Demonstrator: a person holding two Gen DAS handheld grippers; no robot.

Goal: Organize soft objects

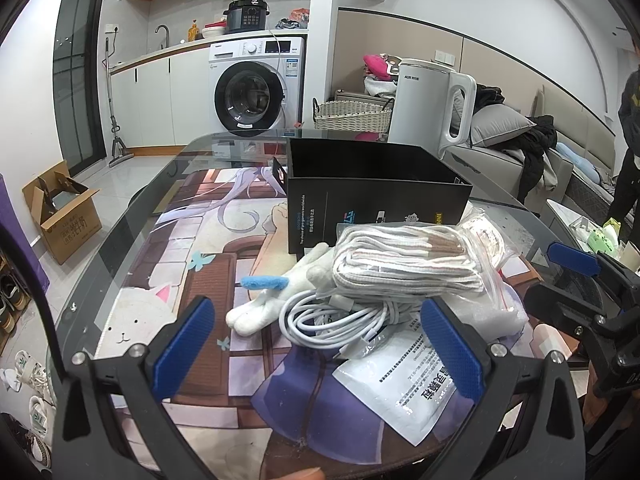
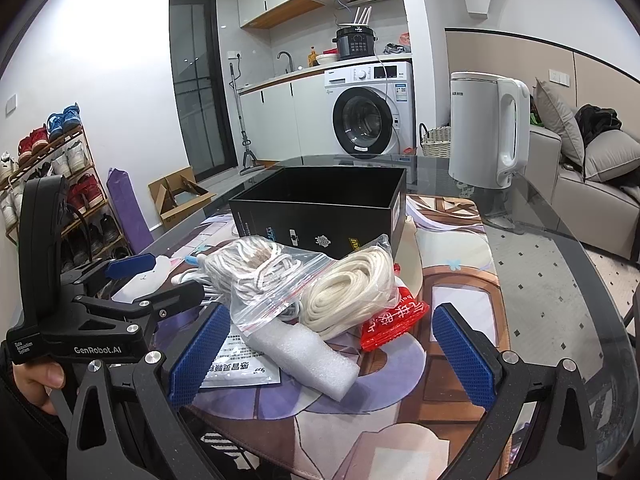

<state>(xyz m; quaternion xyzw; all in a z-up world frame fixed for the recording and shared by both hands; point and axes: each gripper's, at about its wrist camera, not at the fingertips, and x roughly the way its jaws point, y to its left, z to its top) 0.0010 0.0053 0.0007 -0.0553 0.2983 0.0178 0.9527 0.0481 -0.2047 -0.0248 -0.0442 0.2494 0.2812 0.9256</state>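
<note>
An open black box [image 1: 376, 196] [image 2: 320, 208] stands on the glass table behind a pile of soft things. The pile holds a zip bag of white rope [image 1: 404, 260] [image 2: 348, 296], a second rope bundle [image 2: 256, 264], a coiled white cable [image 1: 332, 320], a white plush toy [image 1: 276, 300] with a blue part, a white foam block [image 2: 304, 356], a red packet [image 2: 392, 320] and a white sachet [image 1: 404, 384]. My left gripper [image 1: 316, 304] is open, its jaws either side of the cable. My right gripper [image 2: 332, 320] is open around the foam and rope bag.
A white kettle [image 1: 432, 108] [image 2: 484, 128] stands at the table's far right. The table's curved glass edge [image 2: 580, 248] runs along the right. On the floor are a cardboard box [image 1: 64, 212] and a shoe rack [image 2: 48, 184]. A person [image 1: 628, 140] stands by the sofa.
</note>
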